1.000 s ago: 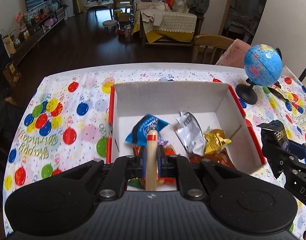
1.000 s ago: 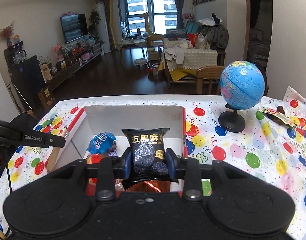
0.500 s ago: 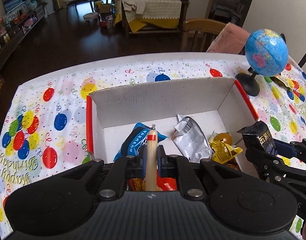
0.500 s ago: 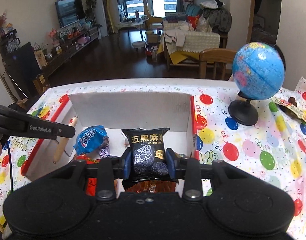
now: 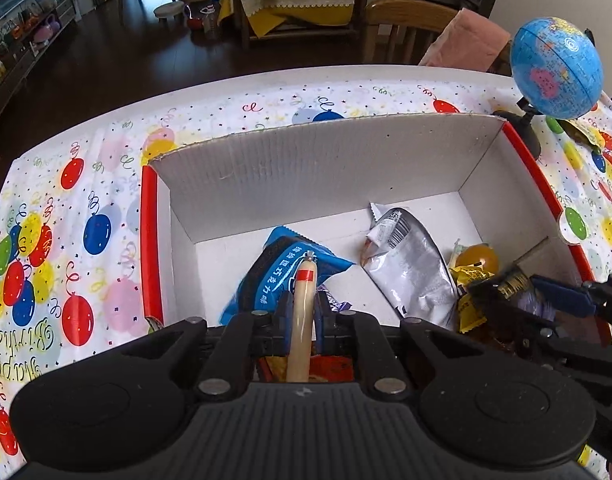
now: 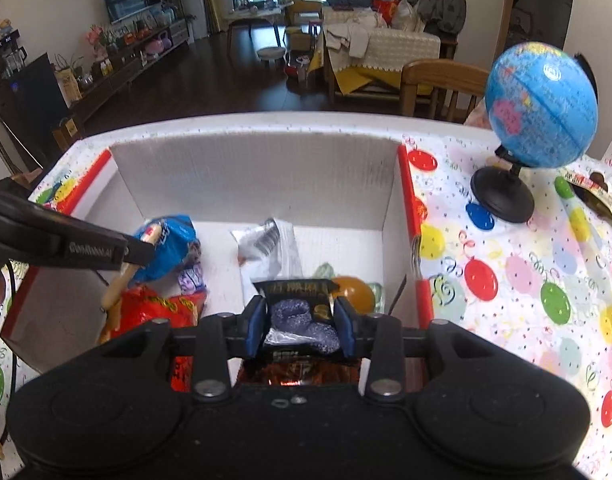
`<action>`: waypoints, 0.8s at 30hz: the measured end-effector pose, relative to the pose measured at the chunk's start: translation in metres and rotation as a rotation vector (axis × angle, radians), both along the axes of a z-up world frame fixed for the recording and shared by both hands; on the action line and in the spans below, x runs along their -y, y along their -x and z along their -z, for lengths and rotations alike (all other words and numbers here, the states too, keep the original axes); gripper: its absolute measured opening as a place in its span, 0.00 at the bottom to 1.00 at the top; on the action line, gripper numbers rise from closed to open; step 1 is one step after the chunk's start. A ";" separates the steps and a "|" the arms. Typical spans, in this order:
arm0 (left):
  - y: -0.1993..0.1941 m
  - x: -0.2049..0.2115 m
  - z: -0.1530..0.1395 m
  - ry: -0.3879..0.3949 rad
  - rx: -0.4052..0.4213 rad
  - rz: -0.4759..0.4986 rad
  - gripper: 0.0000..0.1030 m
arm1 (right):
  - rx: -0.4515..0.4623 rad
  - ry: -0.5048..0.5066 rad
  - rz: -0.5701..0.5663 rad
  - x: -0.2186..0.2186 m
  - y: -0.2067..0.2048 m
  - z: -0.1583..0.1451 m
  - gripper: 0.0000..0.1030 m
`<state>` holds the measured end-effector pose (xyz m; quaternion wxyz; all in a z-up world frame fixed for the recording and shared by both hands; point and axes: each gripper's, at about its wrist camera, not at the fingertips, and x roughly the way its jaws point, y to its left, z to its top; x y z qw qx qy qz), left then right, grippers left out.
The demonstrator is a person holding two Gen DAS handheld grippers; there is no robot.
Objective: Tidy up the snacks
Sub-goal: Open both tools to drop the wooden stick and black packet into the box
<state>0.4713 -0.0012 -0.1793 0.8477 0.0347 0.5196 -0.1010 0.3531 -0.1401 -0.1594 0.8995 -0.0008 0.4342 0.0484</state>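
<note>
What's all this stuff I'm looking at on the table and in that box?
cardboard box: one, white inside, red edges, on the table
tablecloth: one, white with coloured balloons
globe: one, blue, right of the box
blue packet: one, in the box
silver packet: one, in the box
red packet: one, in the box
sausage stick: one, pale, in the left gripper
black packet: one, in the right gripper

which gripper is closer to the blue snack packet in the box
Left. The left gripper hangs right over the blue snack packet, holding a sausage stick; the right gripper is farther toward the box's right side.
</note>
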 end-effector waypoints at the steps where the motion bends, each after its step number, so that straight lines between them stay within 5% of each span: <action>1: 0.000 0.000 0.000 -0.003 -0.004 0.000 0.11 | -0.001 -0.001 0.003 0.000 0.001 0.001 0.35; 6: -0.001 -0.001 0.002 -0.003 -0.025 -0.004 0.16 | -0.005 -0.009 0.004 0.002 0.002 0.002 0.42; 13: 0.009 -0.005 -0.004 0.009 -0.006 -0.017 0.54 | 0.012 -0.015 0.002 0.003 0.011 -0.003 0.57; 24: 0.040 -0.001 -0.029 -0.004 0.057 -0.023 0.68 | 0.093 -0.060 -0.026 0.004 0.036 -0.027 0.84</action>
